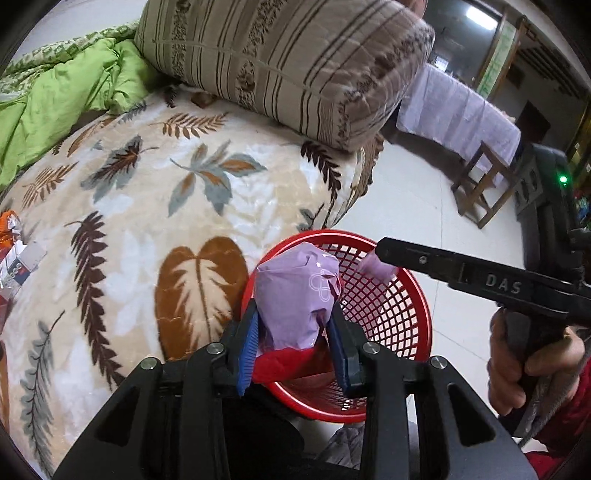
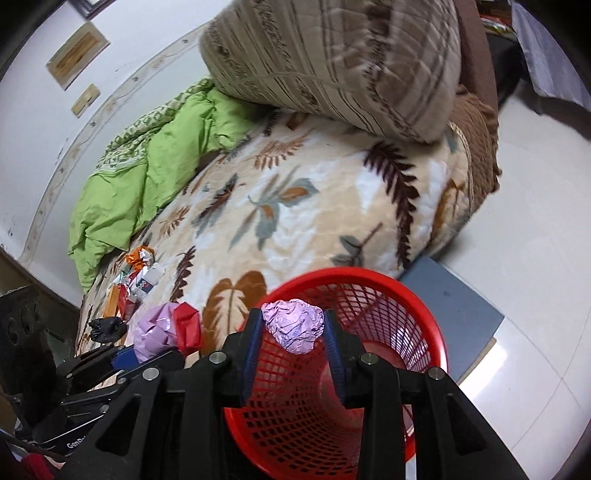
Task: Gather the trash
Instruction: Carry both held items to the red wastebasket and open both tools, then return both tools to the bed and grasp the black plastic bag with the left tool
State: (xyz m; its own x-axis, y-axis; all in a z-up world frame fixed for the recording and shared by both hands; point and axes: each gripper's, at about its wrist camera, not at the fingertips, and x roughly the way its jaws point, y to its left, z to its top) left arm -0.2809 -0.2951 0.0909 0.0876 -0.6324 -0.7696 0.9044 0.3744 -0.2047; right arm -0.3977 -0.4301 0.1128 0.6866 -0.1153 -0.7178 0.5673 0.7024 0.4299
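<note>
While over the red mesh basket [image 2: 413,325], both claws gripping crumpled, seemingly foil wrappers.

Both views are evenly and fairly brightly lit by soft indoor light. In the left wrist view a bright rectangular ceiling lamp [image 1: 481,17] glows in a dimmer back room. Fisheye distortion bows the leaf-patterned plush blanket [image 1: 147,206] and darkens the corners. The pale glossy tiled floor [image 2: 532,354] carries a soft sheen. The striped beige folded quilt [image 2: 332,55] is smeared by motion blur, as is the red plastic mesh basket [image 2: 417,314] rim.
</note>
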